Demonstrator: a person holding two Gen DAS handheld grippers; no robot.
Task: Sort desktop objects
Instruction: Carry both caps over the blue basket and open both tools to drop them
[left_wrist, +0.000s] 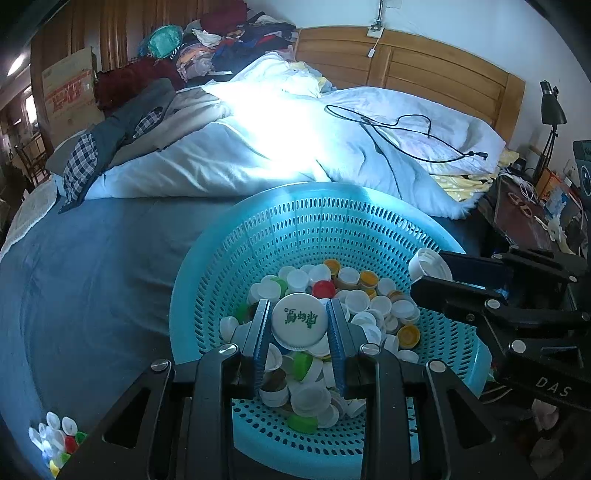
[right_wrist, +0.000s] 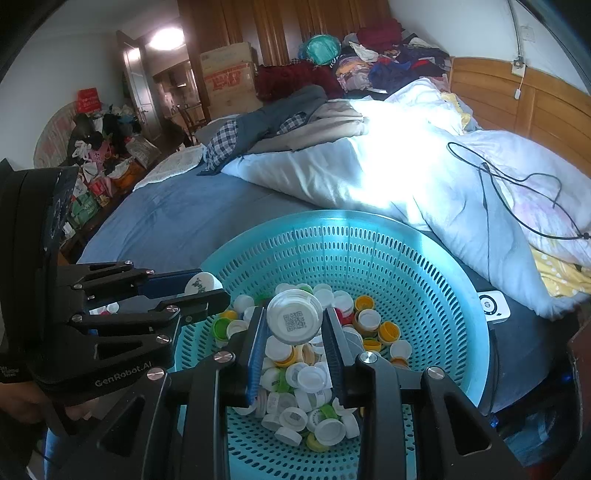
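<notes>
Far left, low on the blue bedsheet (left_wrist: 92, 295), lies a small heap of sorted caps (left_wrist: 55, 437) – white, red, green, yellow – well apart from the basket. That heap looks like the drop spot, tho its near edge is cut off by the frame and the gripper body, so how the colours are grouped there can't be read.

Next, the left gripper (left_wrist: 299, 325): fingers pinching a white cap with green lettering (left_wrist: 300, 320) by its rim, flat top facing the camera, held above the cap pile (left_wrist: 332, 314) inside the turquoise basket (left_wrist: 332, 229).

Right of it, the right gripper (right_wrist: 293, 323) is doing the same – fingers clamped on a white cap with a QR code (right_wrist: 294, 316), over the same pile. In the left wrist view this cap shows only as a white ribbed edge at the jaw tips.

Step in hand, as I judge it: both picks done, caps lifted clear of the pile, transfer not yet made. Next move calls for carrying each cap out over the basket rim w/o clipping it, and w/o the two grippers bumping – they sit close together – then releasing at the right group.

Hard to make out: the basket's near wall and the lowest caps are hidden behind both gripper bodies; a white device (right_wrist: 493, 307) just beside the basket's right rim is too small to identify; a hand (right_wrist: 22, 402) at far left is mostly hidden behind the left gripper.
</notes>
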